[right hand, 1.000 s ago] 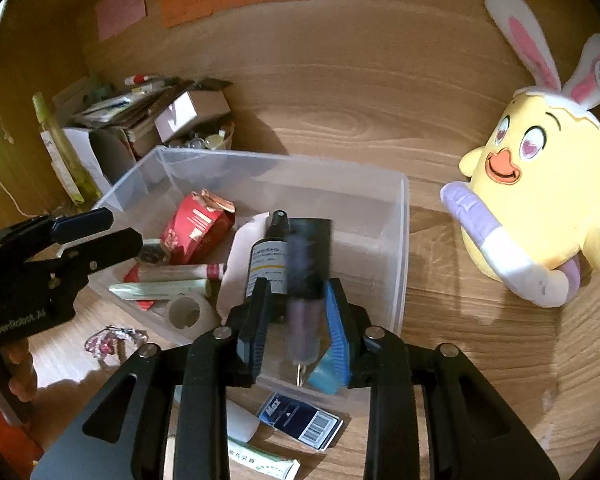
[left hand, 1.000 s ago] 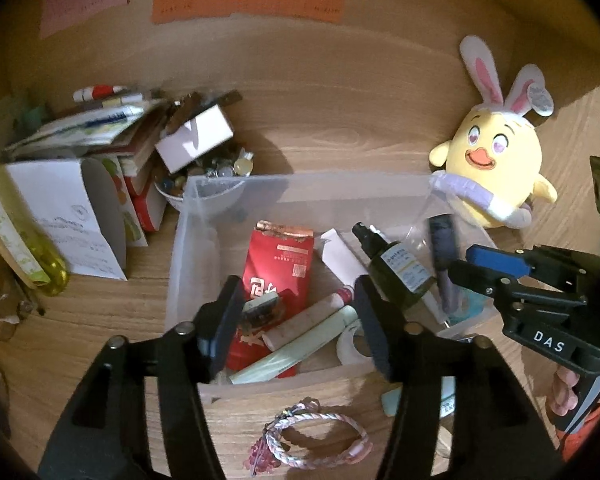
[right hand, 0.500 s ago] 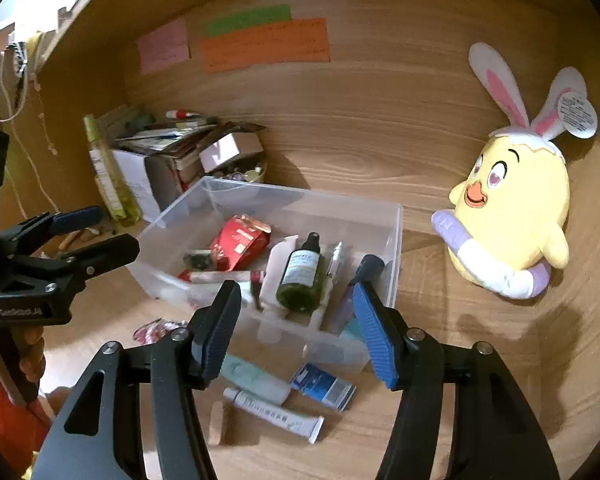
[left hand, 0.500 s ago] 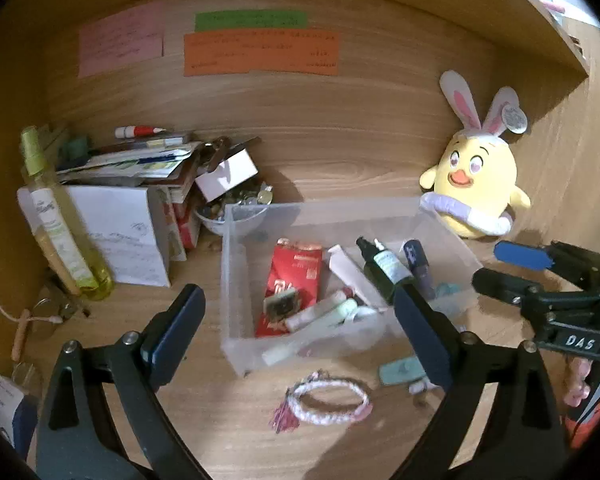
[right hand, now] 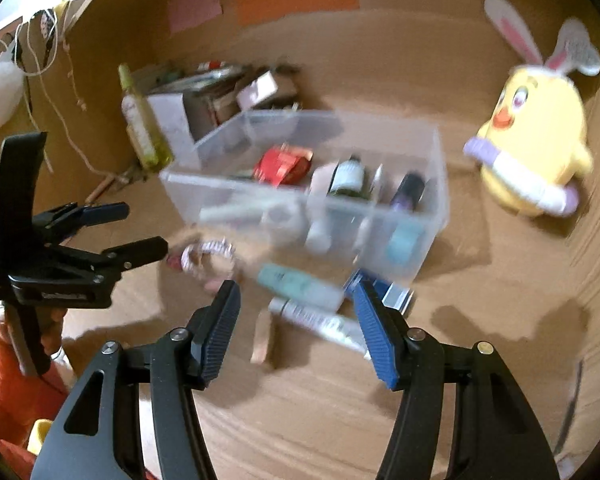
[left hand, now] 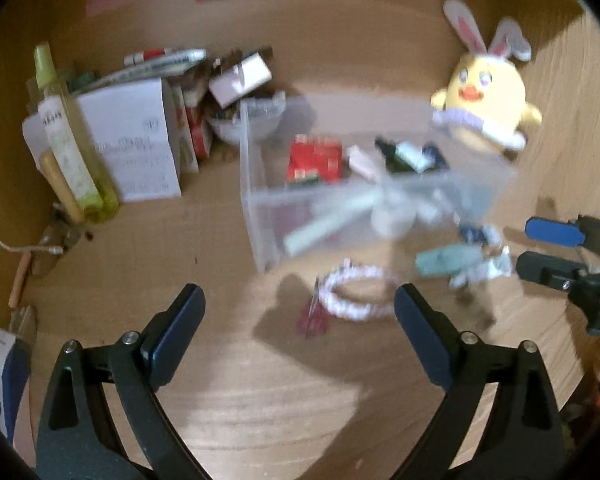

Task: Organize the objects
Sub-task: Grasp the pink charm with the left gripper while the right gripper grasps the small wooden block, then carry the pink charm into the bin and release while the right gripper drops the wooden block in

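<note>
Two grippers (left hand: 300,320) (right hand: 296,312), one bin (right hand: 440,184)

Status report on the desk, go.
Left gripper jaws wide, empty. Right gripper jaws just opened, empty. Clear bin part filled; bracelet and tubes outside on desk. Nothing blocking them.

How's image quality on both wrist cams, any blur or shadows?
Left wrist view: motion blur smears the clear bin and braided bracelet; gripper shadows fall on the desk. Right wrist view: bin and plush chick smeared, fingers sharp, fisheye bends the edges.
</note>
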A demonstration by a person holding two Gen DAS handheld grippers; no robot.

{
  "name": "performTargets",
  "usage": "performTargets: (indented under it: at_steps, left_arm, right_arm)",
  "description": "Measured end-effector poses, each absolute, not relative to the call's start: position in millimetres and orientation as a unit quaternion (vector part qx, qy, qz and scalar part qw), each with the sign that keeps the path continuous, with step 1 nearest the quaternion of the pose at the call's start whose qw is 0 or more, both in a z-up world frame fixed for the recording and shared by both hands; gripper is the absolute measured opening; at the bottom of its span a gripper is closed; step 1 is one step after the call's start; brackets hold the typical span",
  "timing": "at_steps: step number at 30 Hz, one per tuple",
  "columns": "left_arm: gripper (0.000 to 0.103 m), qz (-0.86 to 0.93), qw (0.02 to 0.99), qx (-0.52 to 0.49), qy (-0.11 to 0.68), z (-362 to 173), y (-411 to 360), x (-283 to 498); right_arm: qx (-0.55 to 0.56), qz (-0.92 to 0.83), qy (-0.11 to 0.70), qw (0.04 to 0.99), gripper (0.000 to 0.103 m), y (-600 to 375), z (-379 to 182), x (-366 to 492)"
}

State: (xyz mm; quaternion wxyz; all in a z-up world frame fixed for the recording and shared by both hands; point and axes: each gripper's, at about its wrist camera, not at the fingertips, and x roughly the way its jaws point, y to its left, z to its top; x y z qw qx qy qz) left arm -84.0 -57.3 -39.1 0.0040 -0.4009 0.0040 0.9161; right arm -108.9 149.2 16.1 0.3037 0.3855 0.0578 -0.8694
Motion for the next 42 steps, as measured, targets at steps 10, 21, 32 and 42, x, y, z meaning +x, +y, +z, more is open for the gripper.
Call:
performTargets:
  at_steps: [10, 21, 32, 42]
  left_arm:
    - [0.069, 0.889, 0.021, -0.457, -0.011, -70, -63, -94]
    - [0.02, 0.893, 0.025, -0.449, -0.005, -71, -63, -105]
    - [0.02, 0.912, 0.014, -0.41, -0.019, -47, -63, -79]
    - [0.02, 0.937, 0.034, -0.347, -0.039, 2, -57, -61]
  right_arm:
    - [0.437, -0.841, 0.075, 0.31, 0.05, 132, -24, -104]
    - [0.444, -0.832, 0.074, 0.324, 0.011, 124, -28, -110]
    - [0.421, -0.848, 0.047, 0.317, 0.01, 137, -13, -107]
    - [0.383, -0.869, 0.007, 0.315, 0.01, 151, 15, -103]
